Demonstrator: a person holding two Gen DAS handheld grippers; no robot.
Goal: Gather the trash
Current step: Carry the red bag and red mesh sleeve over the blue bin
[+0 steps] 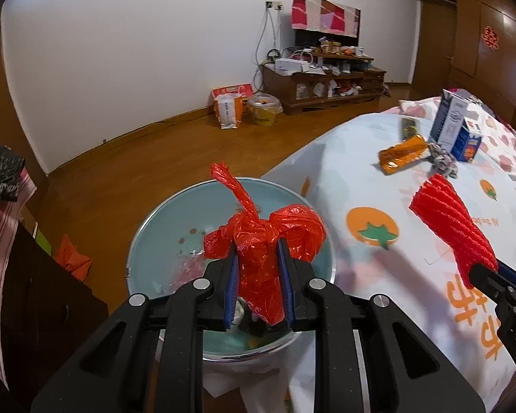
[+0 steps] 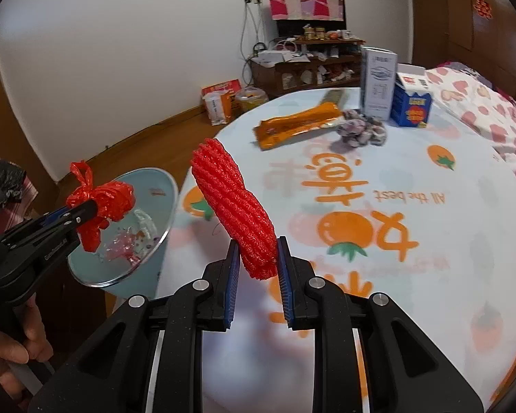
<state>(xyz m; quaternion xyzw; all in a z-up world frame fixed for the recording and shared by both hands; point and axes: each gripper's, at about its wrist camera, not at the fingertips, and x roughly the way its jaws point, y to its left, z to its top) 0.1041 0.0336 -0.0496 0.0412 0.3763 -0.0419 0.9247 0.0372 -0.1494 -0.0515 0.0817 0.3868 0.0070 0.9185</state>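
My left gripper [image 1: 258,268] is shut on a knotted red plastic bag [image 1: 261,237], held right above the pale blue trash bin [image 1: 148,230] that stands on the floor beside the table. That bin [image 2: 161,186] holds some scraps. My right gripper [image 2: 258,258] is shut on a red foam net sleeve [image 2: 232,206], held above the table's left edge, to the right of the bin. The sleeve [image 1: 450,227] and the bag [image 2: 103,206] each show in the other wrist view. On the table lie an orange wrapper [image 2: 299,124] and a crumpled wrapper [image 2: 361,130].
The round table has a white cloth with orange fruit prints [image 2: 395,206]. A tall grey carton [image 2: 378,82] and a blue box [image 2: 411,103] stand at its far side. A dark cabinet [image 1: 34,292] stands left of the bin. A hand [image 2: 10,351] holds the left gripper's handle.
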